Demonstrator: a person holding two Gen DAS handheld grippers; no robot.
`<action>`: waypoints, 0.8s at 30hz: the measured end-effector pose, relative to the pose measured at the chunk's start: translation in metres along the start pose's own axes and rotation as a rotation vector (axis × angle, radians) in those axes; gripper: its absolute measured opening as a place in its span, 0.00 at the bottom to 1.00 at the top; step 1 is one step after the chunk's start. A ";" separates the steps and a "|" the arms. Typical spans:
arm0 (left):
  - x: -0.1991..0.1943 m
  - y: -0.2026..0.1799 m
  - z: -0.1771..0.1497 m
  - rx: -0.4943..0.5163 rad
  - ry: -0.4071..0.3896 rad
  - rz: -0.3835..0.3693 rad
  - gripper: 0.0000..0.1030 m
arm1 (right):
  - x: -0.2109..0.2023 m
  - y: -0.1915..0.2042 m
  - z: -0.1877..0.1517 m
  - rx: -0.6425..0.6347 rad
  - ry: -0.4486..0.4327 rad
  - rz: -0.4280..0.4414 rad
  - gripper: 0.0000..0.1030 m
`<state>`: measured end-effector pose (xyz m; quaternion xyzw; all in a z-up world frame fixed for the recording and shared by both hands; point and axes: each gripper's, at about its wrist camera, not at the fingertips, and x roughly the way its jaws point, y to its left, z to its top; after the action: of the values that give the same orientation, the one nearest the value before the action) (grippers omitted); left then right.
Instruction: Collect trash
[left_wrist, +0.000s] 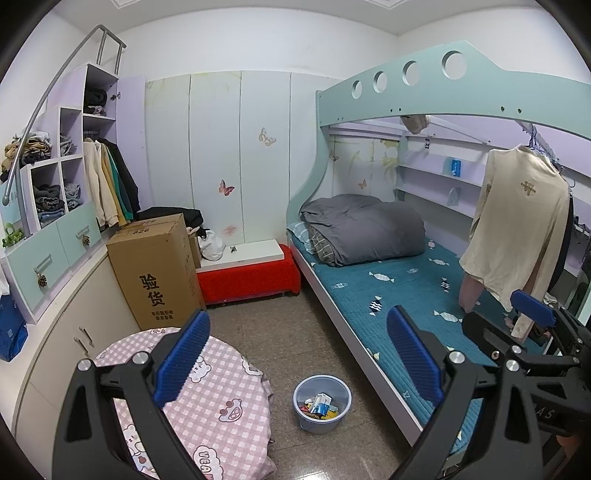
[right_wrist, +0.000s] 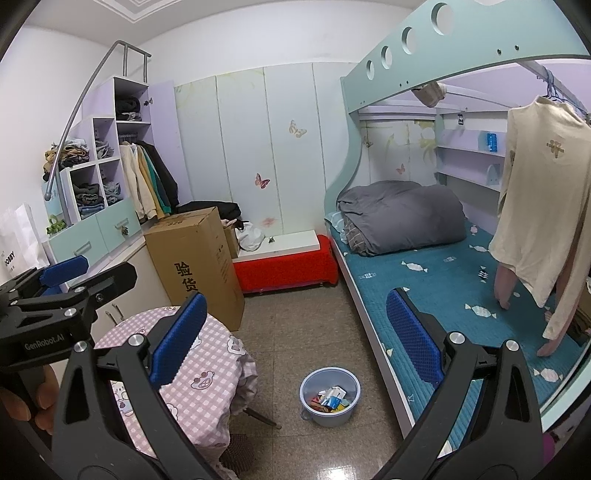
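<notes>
Trash, a heap of crumpled coloured wrappers and small cartons (left_wrist: 320, 404), lies in the bottom of a pale blue round plastic bin (left_wrist: 322, 424) standing on the speckled tile floor (left_wrist: 280, 339), between the round table under its pink checked cartoon cloth (left_wrist: 218, 391) and the side rail of the bunk bed with the teal candy-print mattress (left_wrist: 369, 291). No loose litter shows on the floor, the table or the bed, so by my reading collecting is either finished or moves on to lifting the bin.

The left gripper (left_wrist: 295, 365) hangs above and short of the bin, jaws wide apart and empty; the right gripper (right_wrist: 295, 354) is alongside it, also spread wide and holding nothing.

If the bin is to be lifted, its thin rim could slip from the ribbed blue pads (right_wrist: 413, 336) or tilt and spill the wrappers. Reaching down, the left gripper may snag the overhanging cloth, and the right may knock the bed rail.
</notes>
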<state>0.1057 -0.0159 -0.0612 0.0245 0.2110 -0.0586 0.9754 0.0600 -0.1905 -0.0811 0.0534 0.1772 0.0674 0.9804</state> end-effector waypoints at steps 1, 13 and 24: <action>0.002 -0.001 0.001 0.000 0.001 0.002 0.92 | 0.002 -0.002 0.001 0.001 0.001 0.002 0.93; 0.023 -0.020 0.006 -0.018 0.009 0.035 0.92 | 0.019 -0.023 0.009 -0.001 0.023 0.037 0.93; 0.038 -0.022 0.008 -0.025 0.032 0.051 0.92 | 0.032 -0.028 0.011 0.001 0.055 0.053 0.93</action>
<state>0.1404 -0.0426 -0.0696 0.0184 0.2264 -0.0306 0.9734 0.0969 -0.2144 -0.0859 0.0569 0.2028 0.0949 0.9730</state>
